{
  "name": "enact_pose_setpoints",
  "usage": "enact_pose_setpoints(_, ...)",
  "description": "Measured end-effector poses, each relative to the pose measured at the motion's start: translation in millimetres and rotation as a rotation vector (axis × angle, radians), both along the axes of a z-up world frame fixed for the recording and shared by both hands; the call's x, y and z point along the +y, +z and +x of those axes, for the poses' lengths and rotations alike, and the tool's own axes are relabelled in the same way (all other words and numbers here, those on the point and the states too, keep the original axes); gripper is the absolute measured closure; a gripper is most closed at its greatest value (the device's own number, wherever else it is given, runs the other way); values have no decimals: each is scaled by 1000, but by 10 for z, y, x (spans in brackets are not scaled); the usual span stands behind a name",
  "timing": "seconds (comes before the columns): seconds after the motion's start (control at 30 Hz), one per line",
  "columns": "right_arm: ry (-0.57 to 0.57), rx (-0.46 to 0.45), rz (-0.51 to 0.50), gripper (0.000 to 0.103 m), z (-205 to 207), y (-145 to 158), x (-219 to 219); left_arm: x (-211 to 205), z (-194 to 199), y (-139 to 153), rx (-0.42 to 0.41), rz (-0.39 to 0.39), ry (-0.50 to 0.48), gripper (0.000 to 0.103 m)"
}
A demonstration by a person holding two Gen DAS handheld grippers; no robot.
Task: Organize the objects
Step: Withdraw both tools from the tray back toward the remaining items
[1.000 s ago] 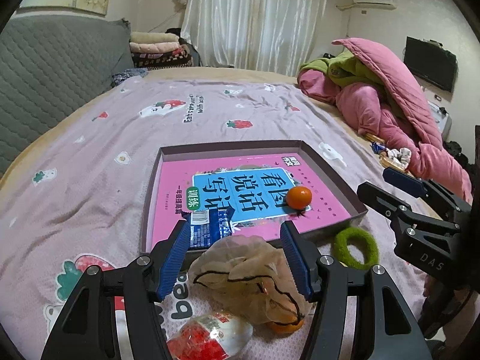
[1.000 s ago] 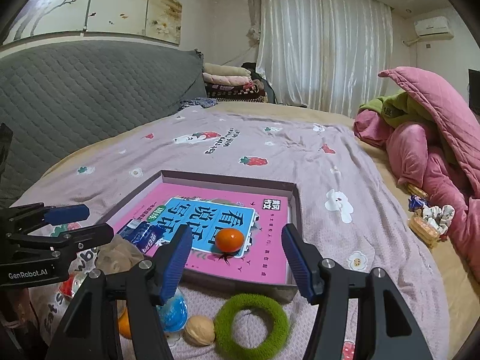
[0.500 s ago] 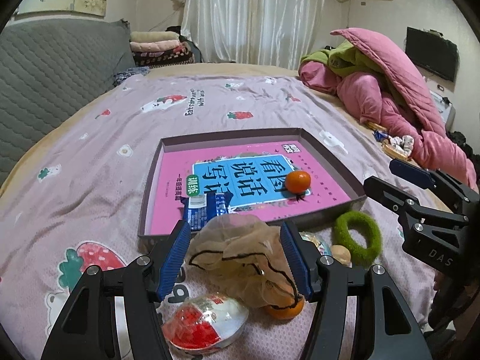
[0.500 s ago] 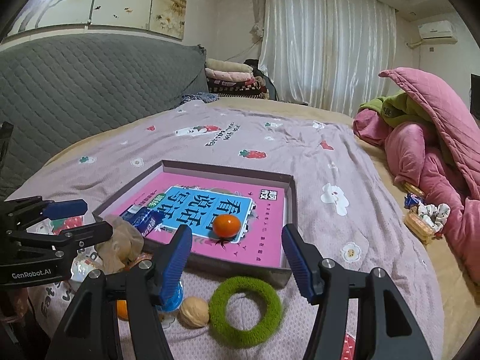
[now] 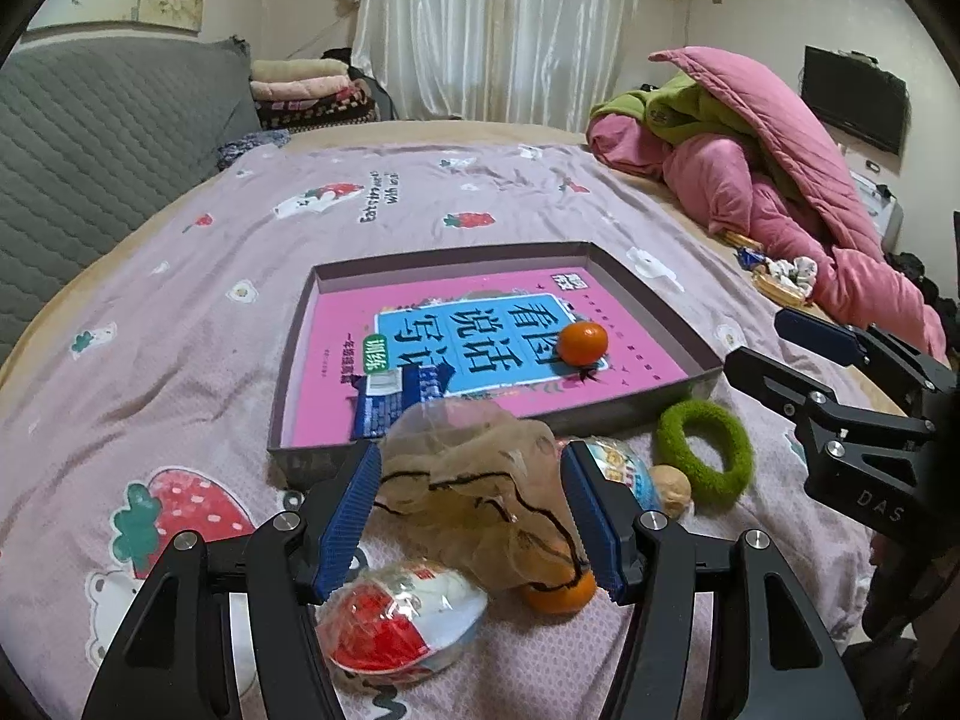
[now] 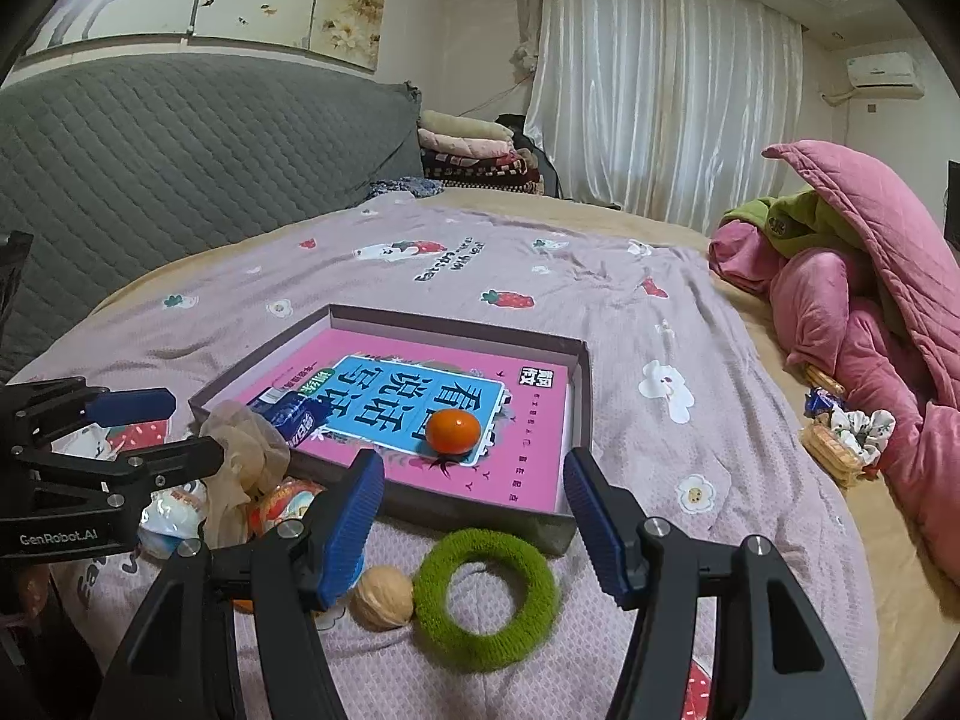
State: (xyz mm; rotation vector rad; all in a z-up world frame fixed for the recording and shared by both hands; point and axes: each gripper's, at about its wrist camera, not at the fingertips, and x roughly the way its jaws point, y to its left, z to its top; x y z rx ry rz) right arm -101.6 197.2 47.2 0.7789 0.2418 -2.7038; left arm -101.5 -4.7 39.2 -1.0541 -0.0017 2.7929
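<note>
I have my left gripper (image 5: pixel 471 516) over the near edge of the bed (image 5: pixel 180 312), its blue fingers (image 5: pixel 348 513) spread wide on either side of a crumpled tan mesh bag (image 5: pixel 480 480); whether they touch it I cannot tell. An orange (image 5: pixel 558 591) sits partly under the bag, a red-and-white packet (image 5: pixel 402 621) lies just in front, and a blue packet (image 5: pixel 396 402) leans at the shallow box (image 5: pixel 660 318). Inside that box a tangerine (image 6: pixel 453 431) rests on a pink book (image 6: pixel 528 450). My right gripper (image 6: pixel 474 519) hangs open and empty above a green fuzzy ring (image 6: pixel 486 597), with a walnut (image 6: pixel 383 605) touching the ring's left side.
</note>
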Motion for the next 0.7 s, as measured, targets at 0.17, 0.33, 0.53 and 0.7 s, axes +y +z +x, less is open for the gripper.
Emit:
enact_pose_setpoints(0.17,7,-5,3,41,30,-7,11,38,60,-9,0,-3,-22,39)
enact_pose_setpoints(0.33,11,-12,13,41,67,-31,18,63,118,-25,-1,-5,-34,39)
enact_pose_setpoints(0.53,17,-27,25,41,101,-78,43,121,170,-73,-12,-14,-54,39)
enact_pose_setpoints(0.7,23,-43,49,41,135,-147,58,171,213,-101,-21,-24,-75,39)
